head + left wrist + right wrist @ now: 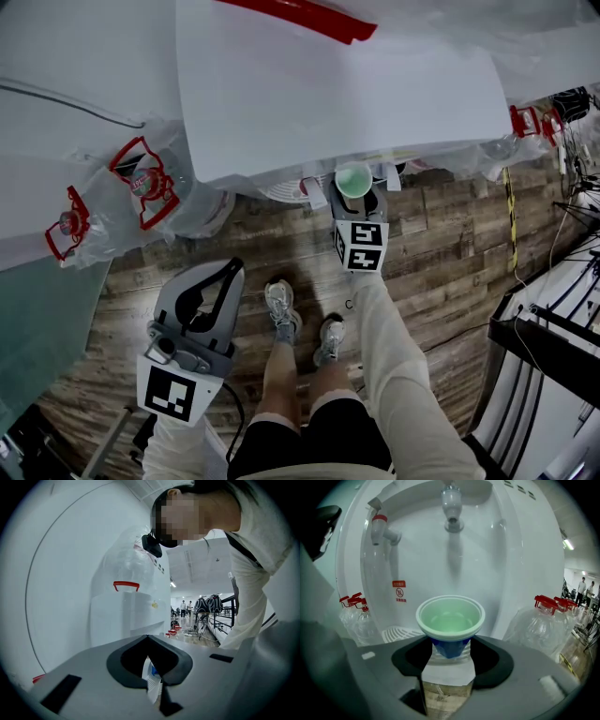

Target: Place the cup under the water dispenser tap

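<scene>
The cup (450, 620) is small, pale green inside with a thick pale rim and a blue lower body. It stands upright with its mouth up, seemingly empty, its blue base clamped between the jaws of the right gripper (449, 651). It sits lower than the middle tap (452, 508) (a pale spout pointing down) and in line with it, perhaps not squarely beneath.

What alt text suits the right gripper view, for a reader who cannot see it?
The right gripper holds a green-lined blue cup between its fingers, in front of a white water dispenser, with a tap higher up. Clear bottles with red handles stand on both sides.
</scene>
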`<state>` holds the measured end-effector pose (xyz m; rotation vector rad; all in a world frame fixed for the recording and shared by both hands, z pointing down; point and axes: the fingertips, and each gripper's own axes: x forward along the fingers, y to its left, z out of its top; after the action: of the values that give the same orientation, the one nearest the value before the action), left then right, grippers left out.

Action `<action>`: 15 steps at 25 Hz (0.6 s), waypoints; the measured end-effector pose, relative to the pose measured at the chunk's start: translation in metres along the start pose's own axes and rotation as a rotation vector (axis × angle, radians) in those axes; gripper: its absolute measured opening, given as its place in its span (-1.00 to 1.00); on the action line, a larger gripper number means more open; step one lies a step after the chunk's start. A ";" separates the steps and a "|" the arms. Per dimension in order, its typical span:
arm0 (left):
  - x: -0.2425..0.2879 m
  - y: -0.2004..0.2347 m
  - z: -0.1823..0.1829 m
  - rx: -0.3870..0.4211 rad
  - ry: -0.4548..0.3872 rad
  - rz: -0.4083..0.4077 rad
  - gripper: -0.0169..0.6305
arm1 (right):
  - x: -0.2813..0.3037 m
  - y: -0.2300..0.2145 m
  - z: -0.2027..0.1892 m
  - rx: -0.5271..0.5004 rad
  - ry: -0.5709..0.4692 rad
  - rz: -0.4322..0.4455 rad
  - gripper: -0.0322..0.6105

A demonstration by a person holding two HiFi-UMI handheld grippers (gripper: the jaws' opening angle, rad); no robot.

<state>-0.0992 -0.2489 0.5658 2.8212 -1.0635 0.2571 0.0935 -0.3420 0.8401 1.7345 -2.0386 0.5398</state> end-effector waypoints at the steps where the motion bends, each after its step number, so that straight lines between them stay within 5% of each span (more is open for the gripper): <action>1: 0.000 0.000 0.000 -0.001 0.000 0.001 -0.93 | 0.000 0.000 -0.001 -0.006 0.008 0.001 -0.12; 15: -0.002 -0.012 0.011 0.001 -0.016 0.007 -0.93 | -0.025 0.004 0.003 0.032 -0.012 0.063 0.05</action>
<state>-0.0916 -0.2409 0.5545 2.8259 -1.0775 0.2357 0.0935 -0.3219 0.8242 1.7004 -2.1104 0.5865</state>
